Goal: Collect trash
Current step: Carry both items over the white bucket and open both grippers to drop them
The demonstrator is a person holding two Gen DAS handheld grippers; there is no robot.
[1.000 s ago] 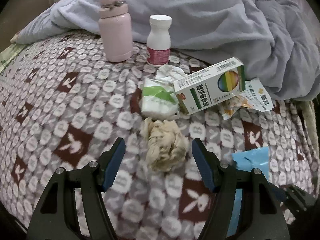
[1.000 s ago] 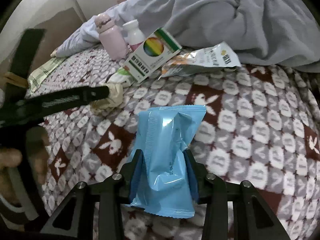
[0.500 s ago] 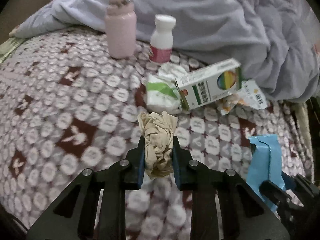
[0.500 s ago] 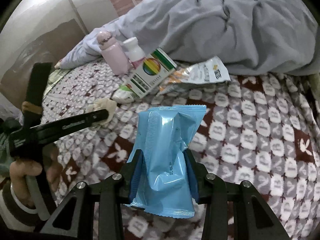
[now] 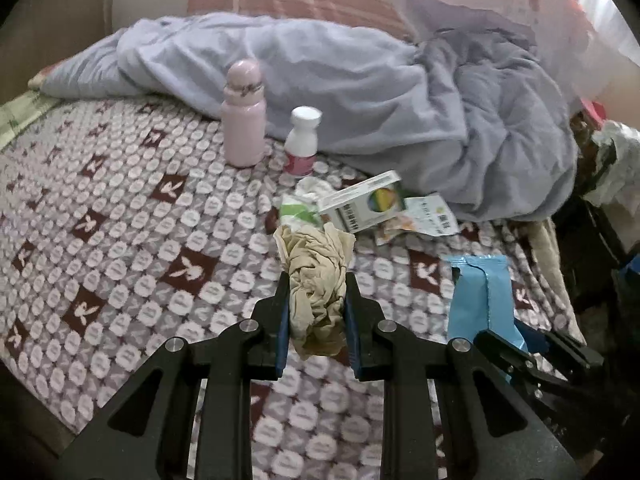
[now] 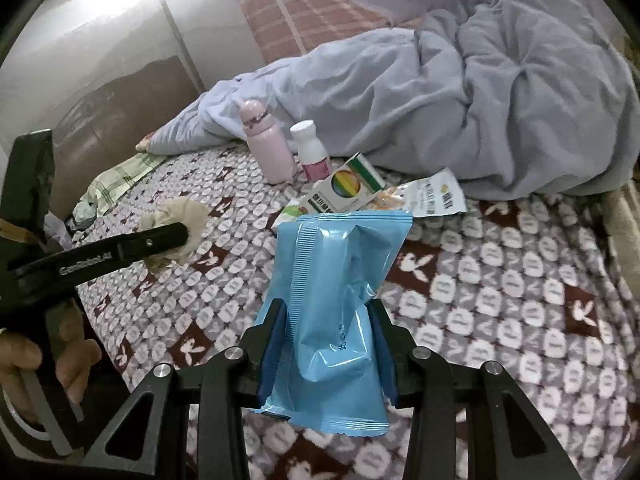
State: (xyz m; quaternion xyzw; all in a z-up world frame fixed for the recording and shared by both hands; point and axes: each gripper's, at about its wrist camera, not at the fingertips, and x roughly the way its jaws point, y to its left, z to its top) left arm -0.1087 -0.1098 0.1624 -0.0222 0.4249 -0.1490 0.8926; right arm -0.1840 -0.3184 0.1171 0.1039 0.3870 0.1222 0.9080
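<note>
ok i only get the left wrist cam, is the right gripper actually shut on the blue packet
observer: Yes. The right wrist view shows the right gripper with both pads pressed on the packet around its middle.
operator: how much of it is below the jaws
observer: A short crimped end sticks out under them; most of the packet stands above.
operator: and my wad from the side
observer: The left gripper has just been closing its jaws, and the wad is between them. From the side it bulges out on both sides of the finger as one bunched lump, with no long tail.
</note>
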